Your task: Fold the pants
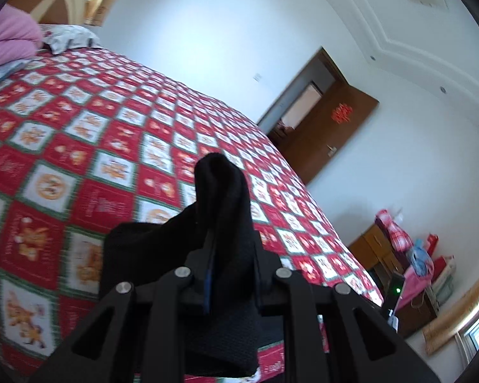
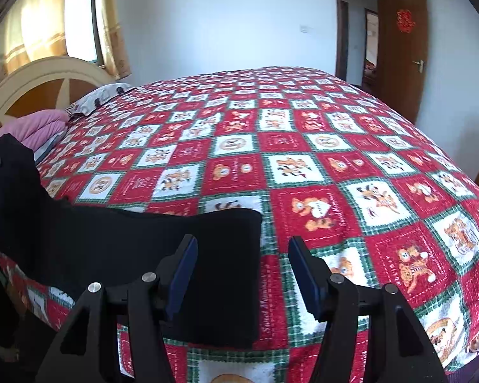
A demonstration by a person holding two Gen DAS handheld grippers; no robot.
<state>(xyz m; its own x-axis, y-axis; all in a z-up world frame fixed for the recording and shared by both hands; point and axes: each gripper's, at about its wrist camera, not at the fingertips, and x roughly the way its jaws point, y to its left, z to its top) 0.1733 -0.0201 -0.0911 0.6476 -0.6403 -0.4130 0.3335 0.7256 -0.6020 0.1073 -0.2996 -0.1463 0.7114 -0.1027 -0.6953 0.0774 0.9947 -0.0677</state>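
Black pants [image 2: 143, 255] lie along the near edge of a bed with a red, white and green checked quilt [image 2: 303, 146]. Their right end lies flat on the quilt; their left end is lifted off it. My left gripper [image 1: 230, 242] is shut on that lifted end of the pants [image 1: 223, 198], and a bunch of black cloth sticks up past its fingers. My right gripper [image 2: 242, 252] hovers open over the flat right end, its blue pads [image 2: 185, 268] apart with nothing pinched between them.
A pink blanket [image 2: 38, 127] and a patterned pillow [image 2: 102, 95] sit by the headboard [image 2: 32, 83] at the left. A brown door [image 2: 402, 48] stands open behind the bed. A wooden cabinet with bags [image 1: 408, 255] stands beyond the bed's foot.
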